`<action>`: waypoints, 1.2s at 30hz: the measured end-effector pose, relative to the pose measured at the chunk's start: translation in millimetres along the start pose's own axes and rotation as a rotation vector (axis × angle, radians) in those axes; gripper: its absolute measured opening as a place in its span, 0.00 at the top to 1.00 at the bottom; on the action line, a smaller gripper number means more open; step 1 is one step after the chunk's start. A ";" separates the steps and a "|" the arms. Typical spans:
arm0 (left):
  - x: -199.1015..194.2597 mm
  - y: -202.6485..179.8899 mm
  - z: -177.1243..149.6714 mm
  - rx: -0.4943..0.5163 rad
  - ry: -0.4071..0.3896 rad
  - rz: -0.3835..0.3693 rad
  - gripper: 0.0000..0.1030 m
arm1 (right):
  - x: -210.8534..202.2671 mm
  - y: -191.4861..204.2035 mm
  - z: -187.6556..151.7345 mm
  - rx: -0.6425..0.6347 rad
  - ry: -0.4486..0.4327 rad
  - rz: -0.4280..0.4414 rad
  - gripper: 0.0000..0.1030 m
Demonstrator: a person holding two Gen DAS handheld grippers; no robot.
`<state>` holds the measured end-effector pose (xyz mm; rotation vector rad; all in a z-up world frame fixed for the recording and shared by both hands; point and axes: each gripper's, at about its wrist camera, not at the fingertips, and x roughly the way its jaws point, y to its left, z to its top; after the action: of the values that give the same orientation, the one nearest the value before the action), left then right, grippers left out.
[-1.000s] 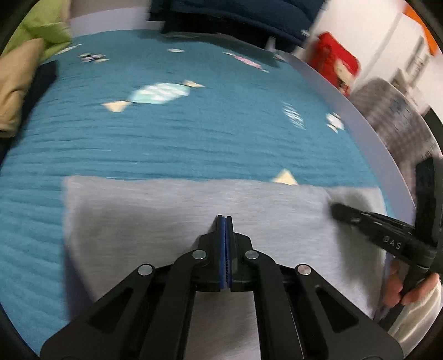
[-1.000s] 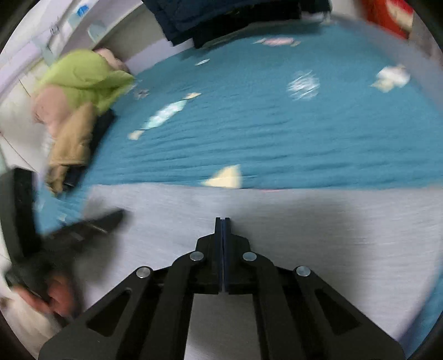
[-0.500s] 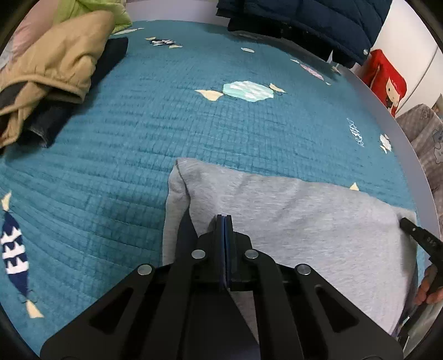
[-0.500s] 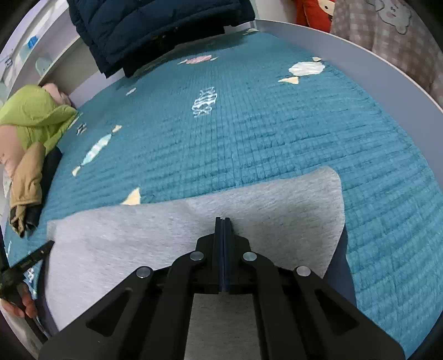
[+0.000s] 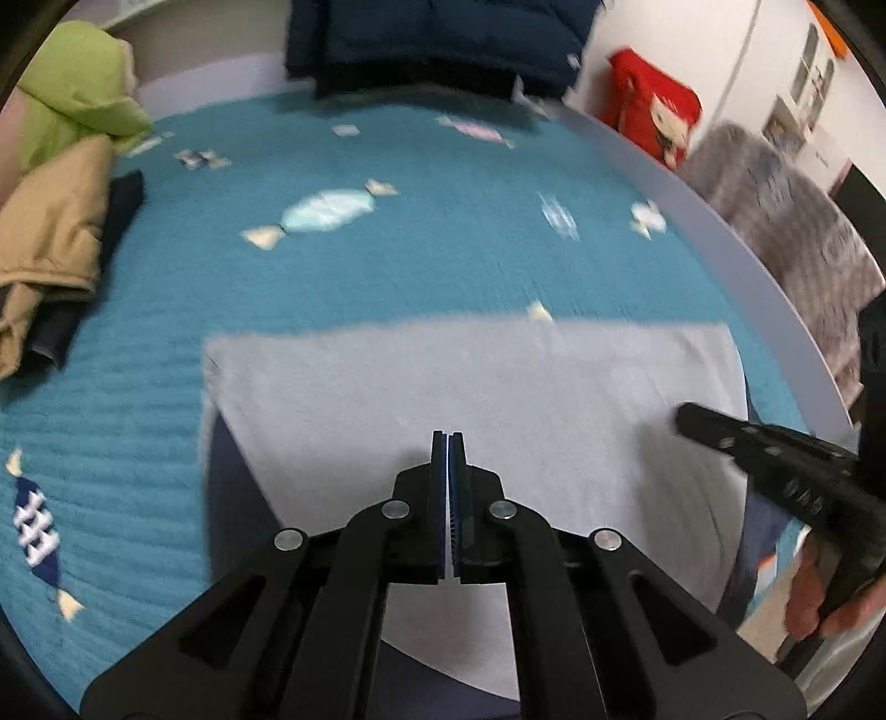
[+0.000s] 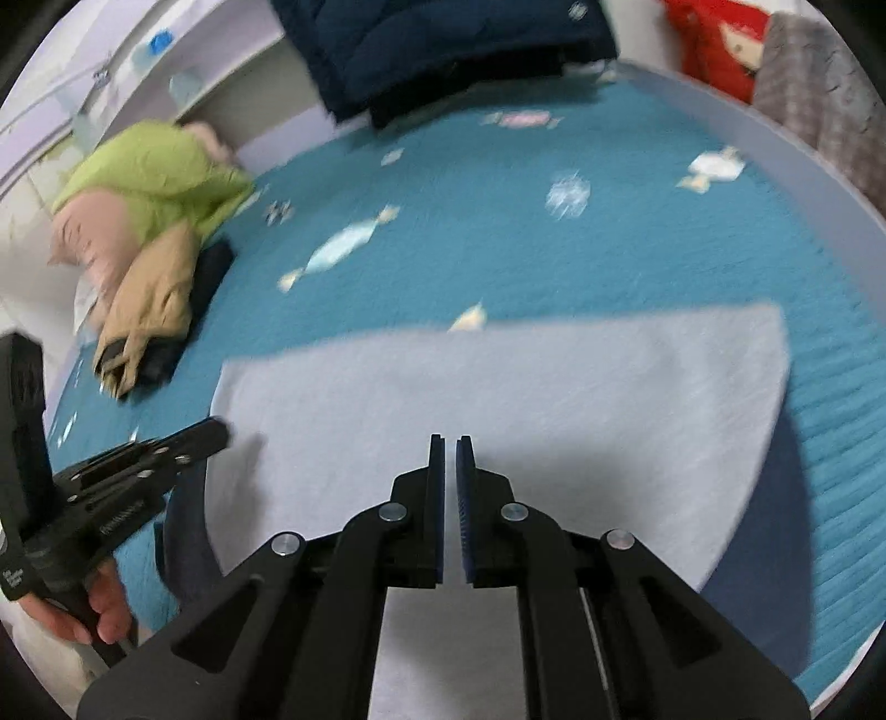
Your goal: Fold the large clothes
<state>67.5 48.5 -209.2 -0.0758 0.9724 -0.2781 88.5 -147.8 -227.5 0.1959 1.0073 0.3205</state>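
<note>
Spreading across nearly the whole view, the teal quilted bed (image 5: 387, 266) carries the grey garment (image 5: 470, 387), a wide folded rectangle lying flat at the near edge, its long axis running from 9 o'clock to 3 o'clock in both wrist views. At 10 o'clock a heap of green and tan clothes (image 6: 149, 221) sits well apart, and a navy jacket (image 6: 443, 50) hangs at 12 o'clock. The left gripper (image 5: 448, 443) hovers over the garment's middle, jaws pressed together with no cloth visibly caught between them. The right gripper (image 6: 450, 448) hangs over the right half, jaws parted by a narrow gap and empty. The garment runs ahead toward 12 o'clock from both; each tool seems nearest its own short end, so a crosswise fold looks likely next.
</note>
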 end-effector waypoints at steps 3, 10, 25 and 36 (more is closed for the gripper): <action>19.0 -9.9 -17.5 0.039 0.060 0.031 0.97 | 11.9 0.3 -15.1 -0.014 0.049 -0.035 0.94; 17.9 1.8 -40.3 0.026 0.074 0.069 0.98 | -10.5 -47.9 -22.5 0.040 0.037 -0.150 1.00; -13.0 31.5 -56.4 -0.006 0.094 0.146 0.97 | -47.4 -113.1 -36.7 0.246 -0.026 -0.356 0.95; -42.2 0.2 -41.5 0.072 0.086 -0.090 0.96 | -30.5 0.6 -30.6 0.090 0.049 0.091 0.94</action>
<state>10.9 62.4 -198.7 -0.0422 1.0444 -0.4020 47.3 -157.5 -219.0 0.3173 1.0644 0.3645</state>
